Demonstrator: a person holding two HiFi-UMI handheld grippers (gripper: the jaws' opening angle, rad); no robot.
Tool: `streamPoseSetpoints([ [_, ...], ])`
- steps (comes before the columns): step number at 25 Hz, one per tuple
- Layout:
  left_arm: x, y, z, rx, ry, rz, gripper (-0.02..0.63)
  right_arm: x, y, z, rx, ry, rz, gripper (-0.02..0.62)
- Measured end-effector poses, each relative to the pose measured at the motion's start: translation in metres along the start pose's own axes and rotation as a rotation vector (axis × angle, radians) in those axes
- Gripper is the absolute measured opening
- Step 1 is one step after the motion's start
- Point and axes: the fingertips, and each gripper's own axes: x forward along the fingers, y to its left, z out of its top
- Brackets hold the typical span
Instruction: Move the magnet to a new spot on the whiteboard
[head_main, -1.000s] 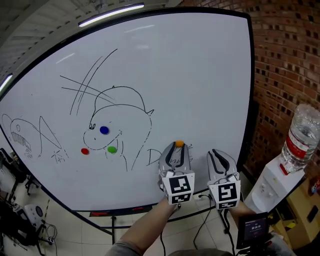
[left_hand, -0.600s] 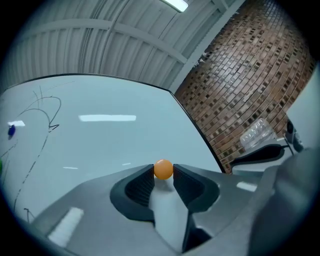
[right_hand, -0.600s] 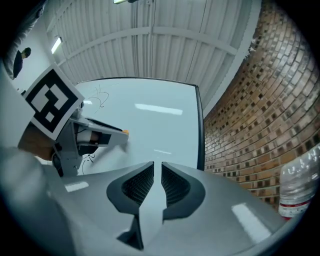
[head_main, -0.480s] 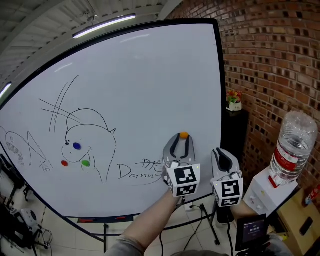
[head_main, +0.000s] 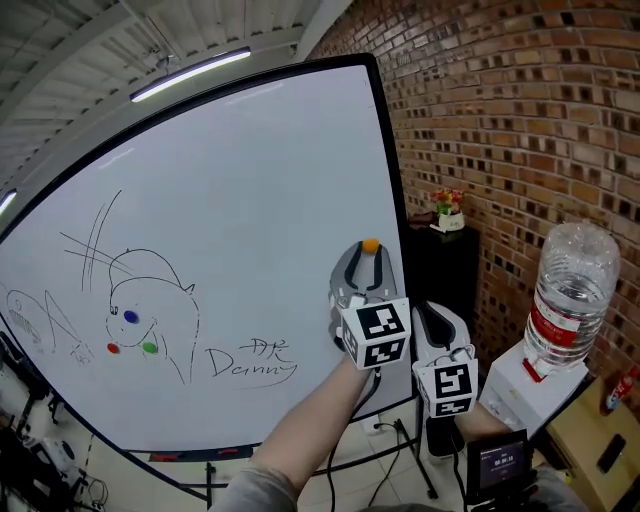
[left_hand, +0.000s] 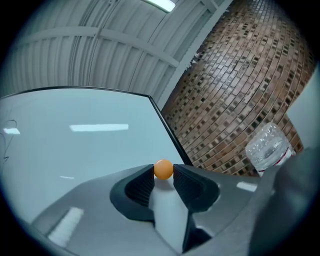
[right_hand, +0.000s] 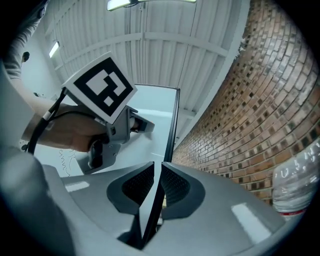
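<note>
- Head view: The left gripper (head_main: 369, 252) held the small orange magnet (head_main: 370, 244) at its tips, close to the right edge of the whiteboard (head_main: 240, 200). The right gripper (head_main: 440, 318) was lower down, just beside it. A blue magnet (head_main: 131, 316) sat on a drawing far to the left.
- Left gripper view: The two jaws pinched the magnet, one on each side. The whiteboard was behind it. I could not tell if the magnet touched the whiteboard.
- Right gripper view: The jaws were almost together, with nothing held. A brick wall (right_hand: 250, 100) stood on the right.
</note>
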Motion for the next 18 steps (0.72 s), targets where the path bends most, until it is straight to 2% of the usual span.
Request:
streamPoseSetpoints([
  [6,0.022,0.001,0.017,0.009,-0.006,0.036,0.123,0.002,-0.011,0.005,0.001,-0.022,0.000,0.049],
  [12,0.025,0.000,0.013,0.098,0.015,0.092,0.123,0.006,-0.009,0.005,-0.003,-0.030,0.009,0.049],
  [18,0.028,0.001,0.010,0.127,0.019,0.132,0.126,0.007,-0.009,0.004,-0.006,-0.028,0.007,0.049],
])
